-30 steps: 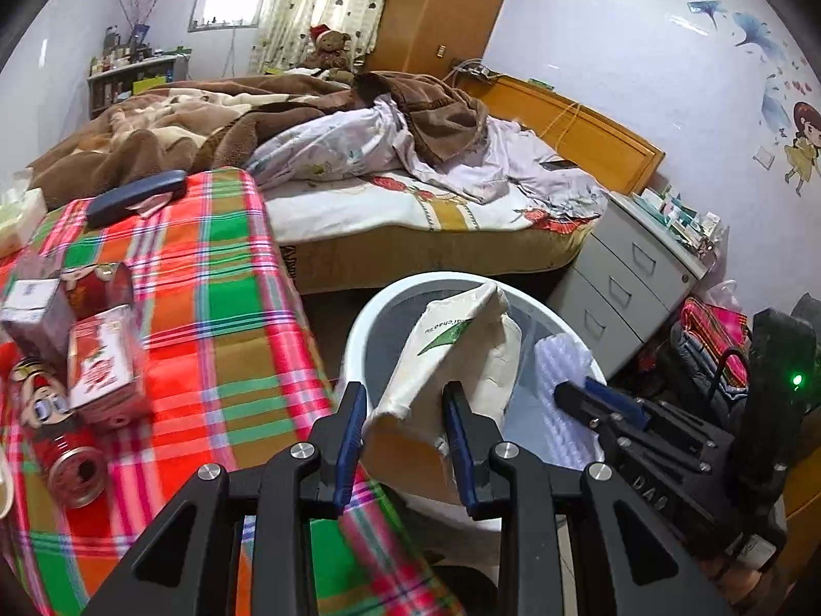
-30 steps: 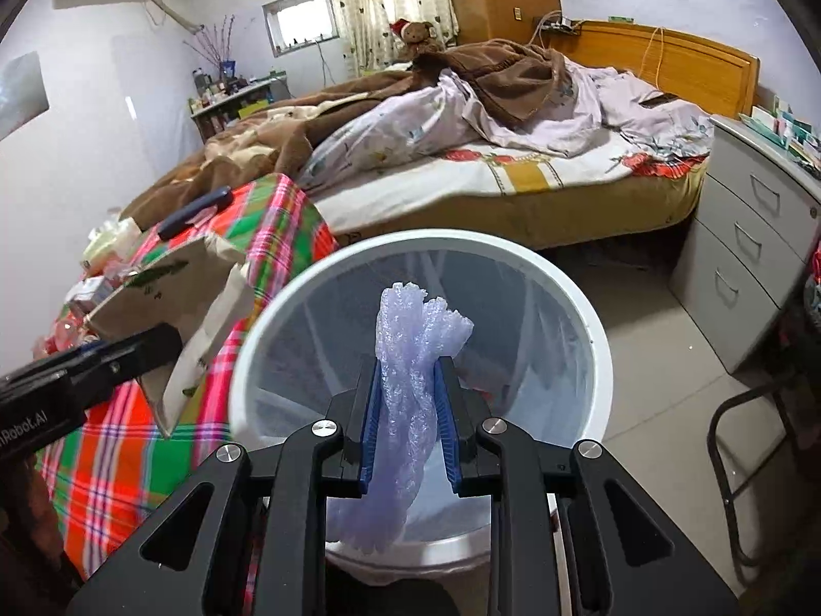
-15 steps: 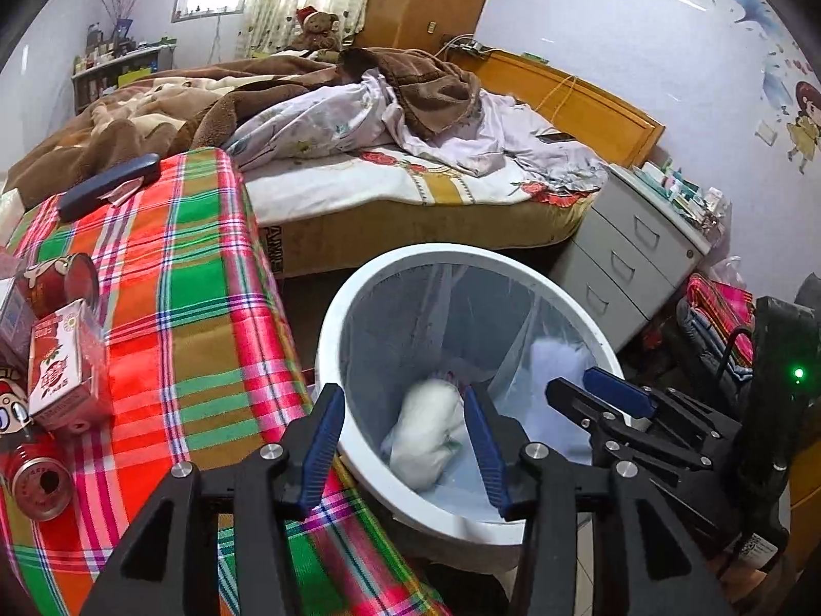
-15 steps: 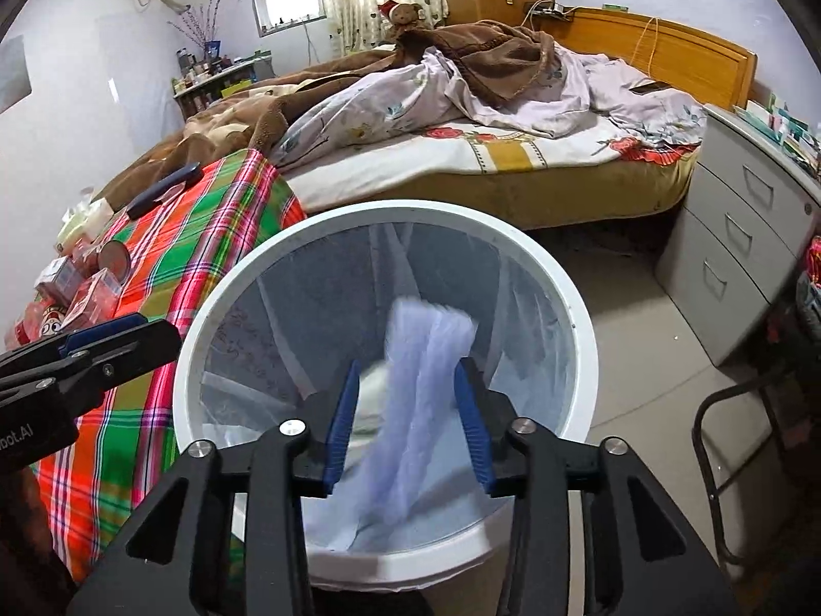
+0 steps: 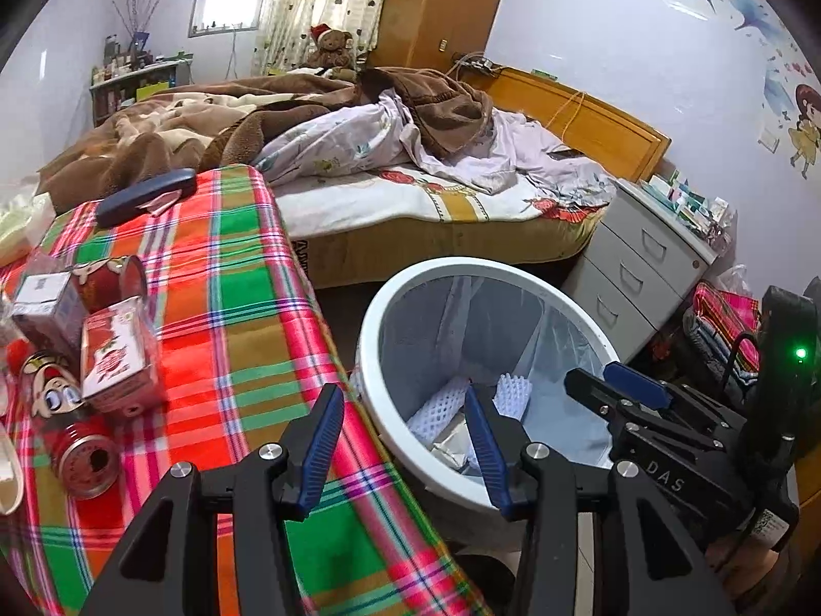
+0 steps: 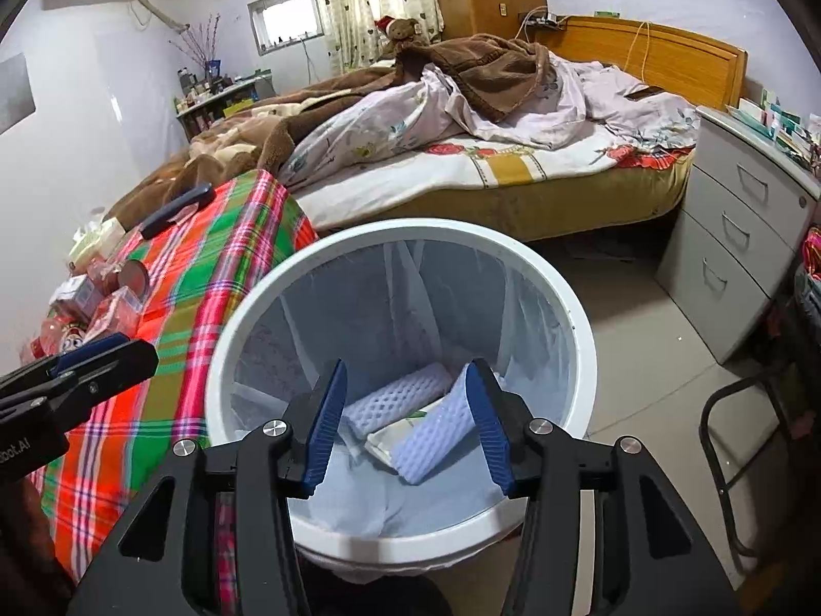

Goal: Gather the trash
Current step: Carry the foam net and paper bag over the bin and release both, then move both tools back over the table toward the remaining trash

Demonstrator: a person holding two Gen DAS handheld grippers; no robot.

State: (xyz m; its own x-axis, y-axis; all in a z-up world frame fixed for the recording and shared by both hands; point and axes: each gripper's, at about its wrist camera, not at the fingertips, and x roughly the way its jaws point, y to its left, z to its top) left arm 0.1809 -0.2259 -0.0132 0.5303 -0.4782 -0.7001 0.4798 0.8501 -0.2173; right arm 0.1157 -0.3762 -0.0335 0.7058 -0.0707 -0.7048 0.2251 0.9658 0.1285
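Note:
A white round bin [image 6: 410, 228] with a clear liner stands on the floor beside the plaid-covered table [image 5: 241, 318]; it also shows in the left wrist view [image 5: 390, 297]. Inside lie white foam net sleeves [image 6: 395, 395] and a paper bag [image 6: 395, 436]. My right gripper [image 6: 405, 421] is open and empty above the bin. My left gripper [image 5: 403, 441] is open and empty over the table edge and bin rim. On the table lie a red can [image 5: 77, 431], red cartons [image 5: 118, 354] and another can [image 5: 110, 280].
A dark case [image 5: 146, 195] lies at the table's far end. An unmade bed [image 5: 410, 164] stands behind the bin. A grey drawer unit [image 6: 739, 236] is at the right. A black chair frame [image 6: 744, 441] stands right of the bin.
Both grippers opened. The paper bag dropped from the left and the foam sleeve from the right; both now lie in the bin. The left gripper shifted toward the table.

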